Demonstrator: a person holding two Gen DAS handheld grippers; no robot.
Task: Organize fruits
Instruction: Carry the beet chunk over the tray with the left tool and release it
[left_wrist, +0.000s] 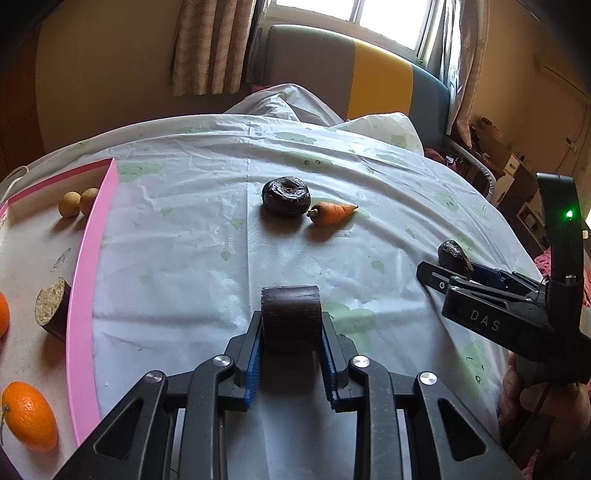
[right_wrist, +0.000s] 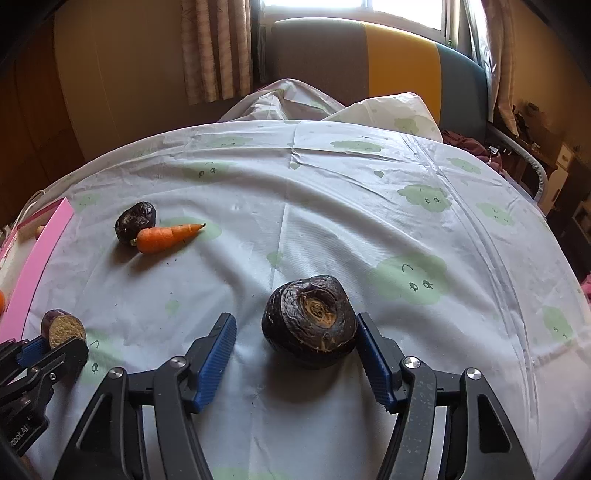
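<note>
Left gripper (left_wrist: 291, 332) clamped on dark cylindrical piece (left_wrist: 290, 314), blue pads pressing both sides, above tablecloth (left_wrist: 221, 177). Right gripper (right_wrist: 295, 354) jaws apart; dark root chunk (right_wrist: 310, 325) lies between them, against right pad, clear of left pad.

The left hand-held gripper (left_wrist: 291, 354) squeezes a dark purple chunk (left_wrist: 290, 317) between its blue pads (left_wrist: 253, 373). In front, on the pale sheet (left_wrist: 221, 206), a dark round lump (left_wrist: 286, 195) touches a small carrot (left_wrist: 330, 213). On the left, a pink tray (left_wrist: 86, 291) holds two oranges (left_wrist: 29, 415), two little tan balls (left_wrist: 79, 201) and a cut purple piece (left_wrist: 51, 310). At the right, the other hand-held gripper (left_wrist: 458, 271) sits by another dark lump (left_wrist: 454, 253)
</note>
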